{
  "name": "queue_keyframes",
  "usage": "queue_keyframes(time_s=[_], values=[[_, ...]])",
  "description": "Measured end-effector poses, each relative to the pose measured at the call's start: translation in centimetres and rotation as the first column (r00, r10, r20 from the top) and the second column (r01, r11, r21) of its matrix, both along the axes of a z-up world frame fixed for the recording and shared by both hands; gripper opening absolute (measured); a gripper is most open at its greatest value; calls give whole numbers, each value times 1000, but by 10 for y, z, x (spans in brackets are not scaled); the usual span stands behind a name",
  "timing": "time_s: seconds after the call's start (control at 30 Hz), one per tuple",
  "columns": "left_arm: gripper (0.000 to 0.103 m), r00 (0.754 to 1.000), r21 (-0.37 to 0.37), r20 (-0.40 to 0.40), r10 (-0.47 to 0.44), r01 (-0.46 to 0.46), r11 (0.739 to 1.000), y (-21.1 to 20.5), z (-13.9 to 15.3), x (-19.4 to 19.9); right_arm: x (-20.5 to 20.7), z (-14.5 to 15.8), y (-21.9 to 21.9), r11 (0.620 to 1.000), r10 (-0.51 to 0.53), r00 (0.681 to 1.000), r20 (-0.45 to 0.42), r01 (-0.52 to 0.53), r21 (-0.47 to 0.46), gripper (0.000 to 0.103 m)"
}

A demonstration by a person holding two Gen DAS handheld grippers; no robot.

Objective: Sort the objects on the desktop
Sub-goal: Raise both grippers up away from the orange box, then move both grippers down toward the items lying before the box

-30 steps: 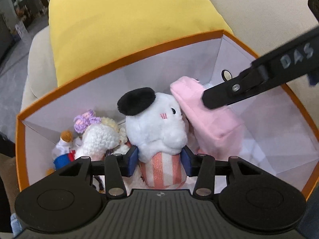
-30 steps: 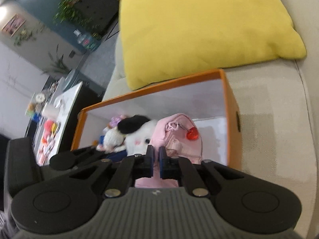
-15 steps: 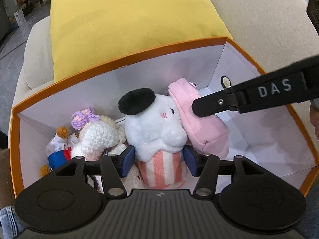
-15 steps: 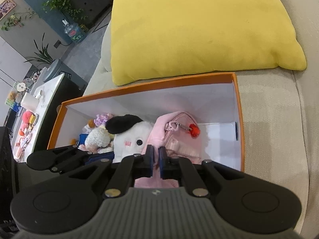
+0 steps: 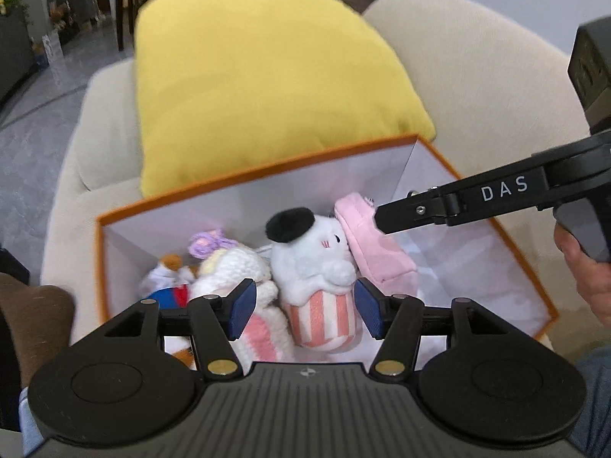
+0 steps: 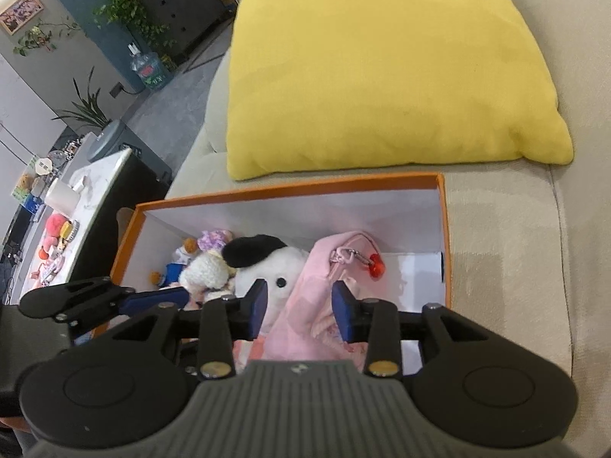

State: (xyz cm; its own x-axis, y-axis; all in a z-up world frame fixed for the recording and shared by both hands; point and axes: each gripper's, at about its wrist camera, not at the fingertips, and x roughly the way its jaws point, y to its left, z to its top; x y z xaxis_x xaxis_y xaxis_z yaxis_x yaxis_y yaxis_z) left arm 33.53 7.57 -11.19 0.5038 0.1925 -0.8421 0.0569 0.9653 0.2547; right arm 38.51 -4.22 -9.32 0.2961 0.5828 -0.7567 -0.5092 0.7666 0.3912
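Observation:
An orange box with white inner walls sits on a beige sofa. Inside lie a white plush with a black ear and striped base, a pink pouch with a red charm, a white crocheted doll with a purple flower, and a small blue-and-red figure. My left gripper is open, its pads either side of the white plush and apart from it. My right gripper is open just above the pink pouch; its finger also shows in the left wrist view.
A yellow cushion leans on the sofa back behind the box. Left of the sofa stands a white-topped table with small toys on it. Bare sofa seat lies right of the box.
My right gripper has opened and let go of the pink pouch, which now lies in the box. Both grippers have drawn back and up from the box; the left jaws opened wider.

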Motion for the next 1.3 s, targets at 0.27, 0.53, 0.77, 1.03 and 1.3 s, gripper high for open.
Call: queue_keyframes(time_s=[0.27, 0.53, 0.77, 1.03, 1.3], values=[[67, 998, 12, 56, 14, -15, 1000, -8, 56, -72, -88, 43, -44, 997, 23, 985, 173, -35, 68, 40], [67, 983, -22, -127, 133, -137, 990, -8, 45, -161, -192, 26, -80, 999, 32, 977, 212, -28, -22, 41], [67, 869, -84, -407, 281, -342, 936, -1, -1, -218, -253, -23, -83, 991, 75, 987, 142, -58, -122, 41], [67, 732, -61, -570, 374, -491, 869, 10, -36, -238, -283, -46, -86, 986, 78, 988, 134, -57, -156, 41], [70, 609, -55, -676, 414, -603, 796, 26, -65, -233, -299, -47, -91, 980, 105, 975, 198, -68, -185, 41]])
